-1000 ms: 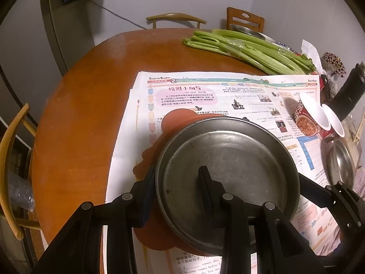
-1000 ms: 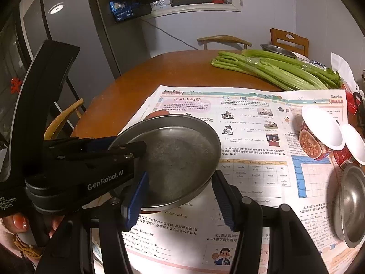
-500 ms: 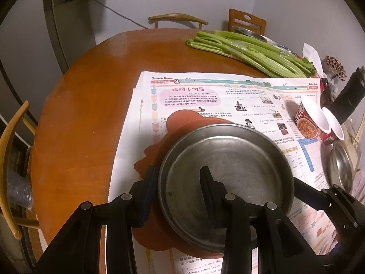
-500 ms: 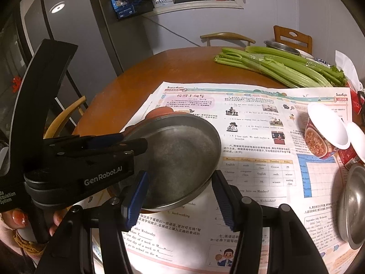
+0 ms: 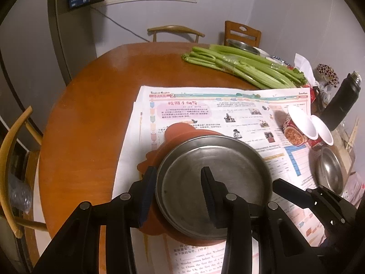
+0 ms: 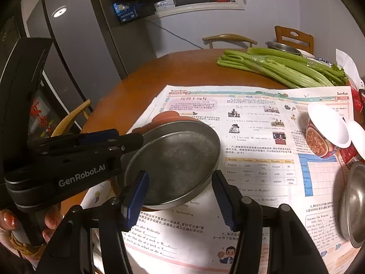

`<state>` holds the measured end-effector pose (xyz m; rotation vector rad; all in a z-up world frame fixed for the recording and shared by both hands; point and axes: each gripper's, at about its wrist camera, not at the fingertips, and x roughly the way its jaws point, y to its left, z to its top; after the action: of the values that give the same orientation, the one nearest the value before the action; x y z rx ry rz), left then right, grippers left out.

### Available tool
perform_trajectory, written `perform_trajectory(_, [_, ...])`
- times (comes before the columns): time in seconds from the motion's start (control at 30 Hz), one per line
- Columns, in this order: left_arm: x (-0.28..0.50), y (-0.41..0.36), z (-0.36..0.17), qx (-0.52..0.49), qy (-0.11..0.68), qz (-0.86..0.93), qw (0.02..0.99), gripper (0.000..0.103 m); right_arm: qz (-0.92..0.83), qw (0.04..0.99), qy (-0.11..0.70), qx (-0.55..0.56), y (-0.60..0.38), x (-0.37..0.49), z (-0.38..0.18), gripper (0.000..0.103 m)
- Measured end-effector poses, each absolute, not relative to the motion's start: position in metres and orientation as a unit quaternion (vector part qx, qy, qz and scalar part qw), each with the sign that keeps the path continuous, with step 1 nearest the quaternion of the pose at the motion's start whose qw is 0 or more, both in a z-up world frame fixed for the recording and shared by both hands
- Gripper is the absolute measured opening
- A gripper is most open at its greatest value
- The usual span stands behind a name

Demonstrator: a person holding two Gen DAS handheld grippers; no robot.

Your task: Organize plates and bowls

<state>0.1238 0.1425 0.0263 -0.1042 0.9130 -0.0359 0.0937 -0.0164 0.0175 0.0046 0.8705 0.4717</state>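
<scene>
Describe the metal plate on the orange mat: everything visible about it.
The metal plate is round, shallow and dull grey, likely steel, with a raised rim and a flat, scuffed, empty bottom. It sits upright on an orange mat laid over the newspaper, overhanging the mat on its near side. The left hand-held gripper straddles its near-left rim, one finger outside, one inside; its jaws are opening and the pads look clear of the rim. The right hand-held gripper hovers at its near edge, not touching.

The black gripper (image 6: 68, 159) at the left of the right wrist view bears "GenRobot.AI" in pale letters. The newspaper (image 6: 262, 178) under the dishes carries English print: a timetable reading "Monday", "English", "math", "science", and lower left the line "before Wednesday". Its Chinese headline is too blurred to read.
</scene>
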Motion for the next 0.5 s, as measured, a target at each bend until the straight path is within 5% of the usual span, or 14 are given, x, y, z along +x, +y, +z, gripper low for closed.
perform_trajectory(0.1, [0.118,0.14,0.033,-0.052,0.431,-0.017,0.901,0.05,0.229,0.884,0.408,0.002,-0.019,0.09,0.022,0.058])
perform_trajectory(0.5, [0.091,0.12,0.064,-0.061,0.382,-0.012,0.922,0.052,0.204,0.905,0.372,0.015,-0.055,0.078,0.042,0.058])
